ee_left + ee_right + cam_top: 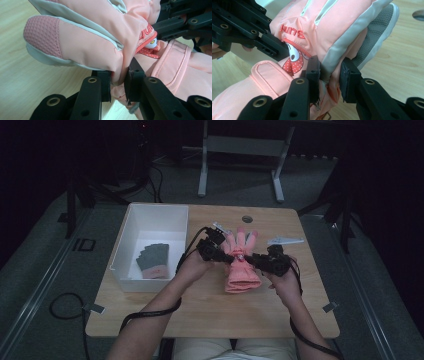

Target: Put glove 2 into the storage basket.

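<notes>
High view showed the pink ski glove [241, 265] lying fingers-away, cuff toward the person, left gripper [223, 256] and right gripper [254, 259] pinching opposite wrist edges, seemingly level.

item: pink padded ski glove [241, 265], grey trim, cartoon patch
state: pinched at both sides
pose: fingers toward table's far edge, mid-table

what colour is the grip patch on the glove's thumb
Darker pink with a fine dotted texture, on the pale pink glove; its thumb patch shows best in the left gripper view.
</notes>
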